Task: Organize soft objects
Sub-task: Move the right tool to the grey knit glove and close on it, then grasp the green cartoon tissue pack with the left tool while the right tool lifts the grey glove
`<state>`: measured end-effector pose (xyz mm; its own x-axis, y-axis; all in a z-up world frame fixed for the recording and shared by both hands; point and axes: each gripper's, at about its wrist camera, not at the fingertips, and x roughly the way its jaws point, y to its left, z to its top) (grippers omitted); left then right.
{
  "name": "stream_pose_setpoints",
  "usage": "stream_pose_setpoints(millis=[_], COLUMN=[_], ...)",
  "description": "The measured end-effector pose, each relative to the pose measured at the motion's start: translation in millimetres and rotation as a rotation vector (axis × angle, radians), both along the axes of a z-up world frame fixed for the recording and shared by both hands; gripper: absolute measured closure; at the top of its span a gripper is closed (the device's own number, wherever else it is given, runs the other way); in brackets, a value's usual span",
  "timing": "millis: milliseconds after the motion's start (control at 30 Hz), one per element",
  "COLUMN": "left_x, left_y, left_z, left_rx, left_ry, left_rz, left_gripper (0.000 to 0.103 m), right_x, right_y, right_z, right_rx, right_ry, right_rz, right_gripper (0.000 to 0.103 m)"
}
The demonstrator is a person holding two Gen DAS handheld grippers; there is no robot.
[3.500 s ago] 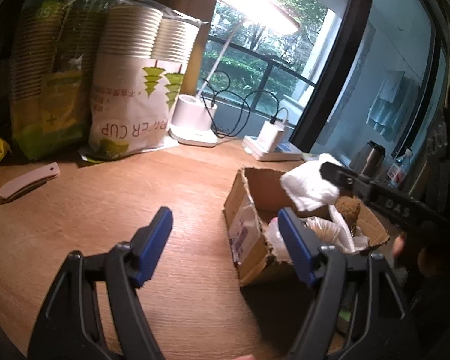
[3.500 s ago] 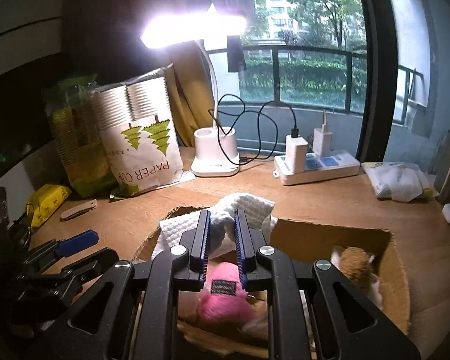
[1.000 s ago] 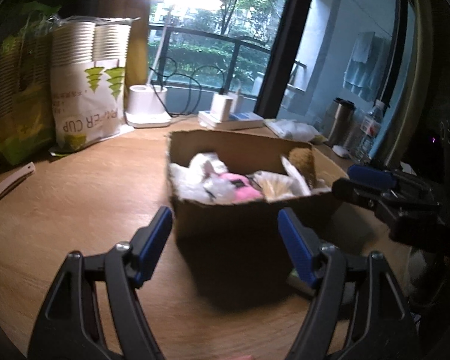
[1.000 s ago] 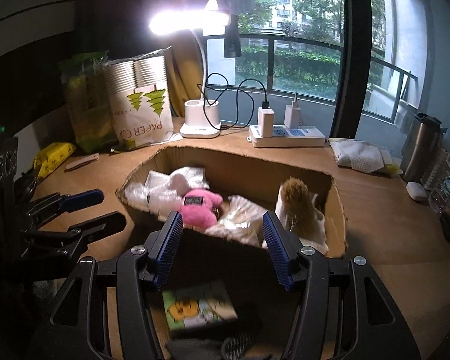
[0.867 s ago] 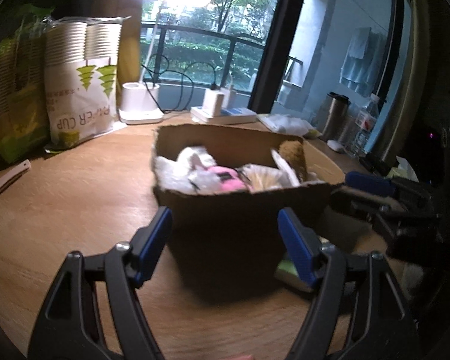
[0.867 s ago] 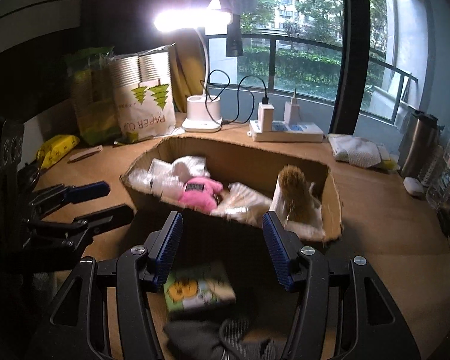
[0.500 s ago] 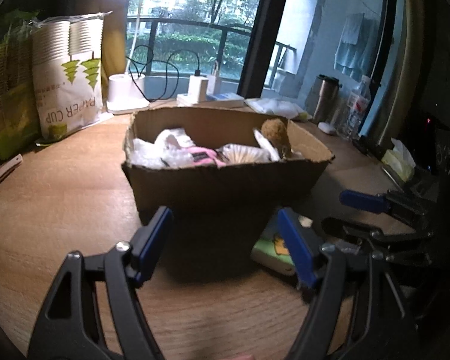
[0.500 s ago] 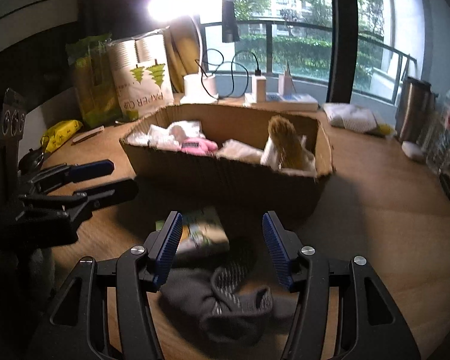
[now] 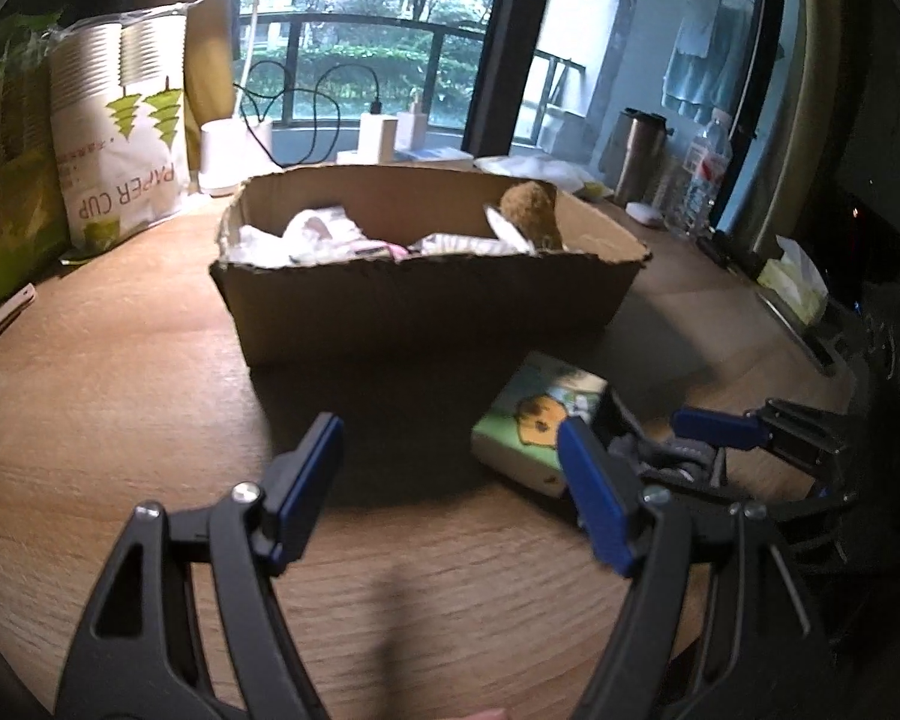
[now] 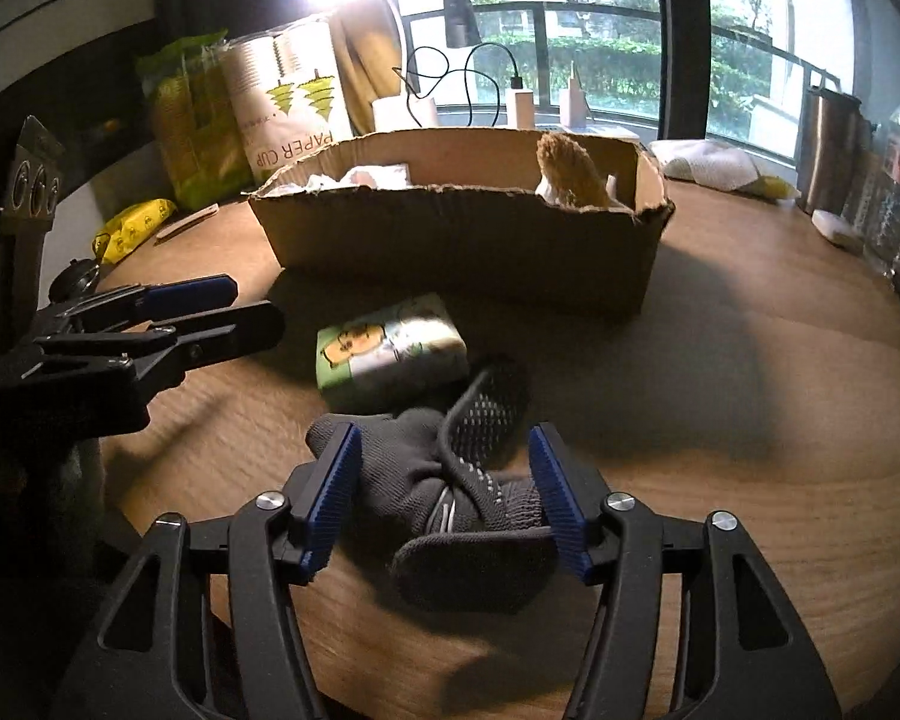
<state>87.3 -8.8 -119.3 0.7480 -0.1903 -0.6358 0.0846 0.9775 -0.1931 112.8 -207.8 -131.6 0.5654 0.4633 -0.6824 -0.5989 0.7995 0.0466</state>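
1. Both sets of jaws stand wide open and hold nothing. The right gripper (image 10: 444,492) sits low over the wooden table (image 10: 750,450), its blue pads on either side of a dark grey knitted glove (image 10: 450,474) without yet closing on it.
2. That glove lies crumpled on the near part of the table, its far end touching a small tissue pack (image 10: 390,354) printed with a yellow cartoon face on green.
3. The left gripper (image 9: 450,480) hovers over bare wood to the left, near the tissue pack but touching nothing; only tabletop lies between its pads.
4. Farther away, behind the tissue pack, stands an open cardboard box (image 10: 462,240) with a torn rim.
5. Inside the box sit several soft things: white cloths (image 9: 306,234), a bit of something pink (image 9: 384,249) and a brown plush toy (image 9: 531,213) poking up at the right end.
6. Judging by this, the task looks well along: most soft items are already in the box, while the glove and the tissue pack are still outside on the table.
7. The likely next step is for the right gripper to close on the glove and carry it to the box.
8. At the far left stand a bag of paper cups (image 9: 126,132) and a desk lamp base (image 9: 234,153).
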Motion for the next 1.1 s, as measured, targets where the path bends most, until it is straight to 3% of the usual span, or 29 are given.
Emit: stream_pose_setpoints(millis=[233,500,900,1100], left_x=[4,14,31,37], left_y=[-10,-28,-47,-55], left_z=[0,-4,-13,-18], left_rx=[0.025,0.052,0.101,0.138], left_ry=[0.008,0.023,0.067,0.100], left_rz=[-0.023,-0.063,-0.102,-0.126], left_gripper=[0.028,0.028,0.028,0.028], right_x=[-12,-9,7,7], right_y=[4,-12,-47,-49], right_z=[-10,-15,-16,-17], right_rx=[-0.058,-0.026,-0.012,0.001], right_ry=[-0.084,-0.099,-0.123,-0.124], right_rz=[0.022,0.041,-0.079,-0.087], right_gripper=[0.037,0.036,0.036,0.036])
